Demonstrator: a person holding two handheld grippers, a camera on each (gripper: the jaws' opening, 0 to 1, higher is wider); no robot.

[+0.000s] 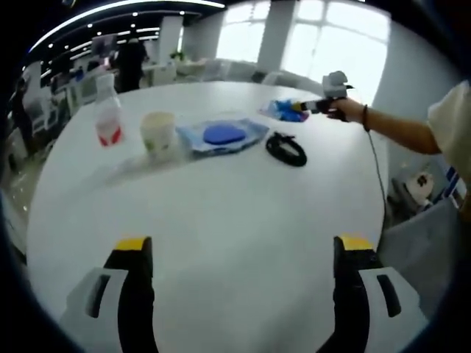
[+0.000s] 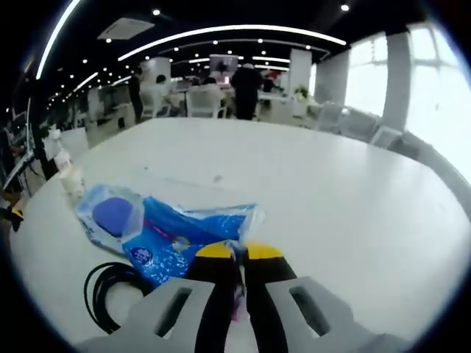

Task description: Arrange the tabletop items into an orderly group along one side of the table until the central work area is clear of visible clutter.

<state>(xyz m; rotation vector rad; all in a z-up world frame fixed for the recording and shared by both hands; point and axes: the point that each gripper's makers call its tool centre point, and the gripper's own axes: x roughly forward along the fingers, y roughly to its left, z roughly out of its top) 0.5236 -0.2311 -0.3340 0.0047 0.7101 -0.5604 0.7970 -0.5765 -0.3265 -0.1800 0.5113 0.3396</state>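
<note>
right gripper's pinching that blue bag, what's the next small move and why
Probably drag the blue plastic bag toward the cup and bottle. The right gripper looks shut on the bag's edge, and the bag lies apart from the group, beyond the black cable coil. The left gripper is open over bare table.

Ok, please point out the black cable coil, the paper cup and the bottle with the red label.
black cable coil [image 1: 286, 149]: left gripper view, on its loop.
paper cup [image 1: 158, 134]: left gripper view, on its side wall.
bottle [image 1: 108, 118]: left gripper view, on its body.

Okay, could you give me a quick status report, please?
Left gripper open, empty. Right gripper shut on blue packet. Black cable coiled beside it.
</note>
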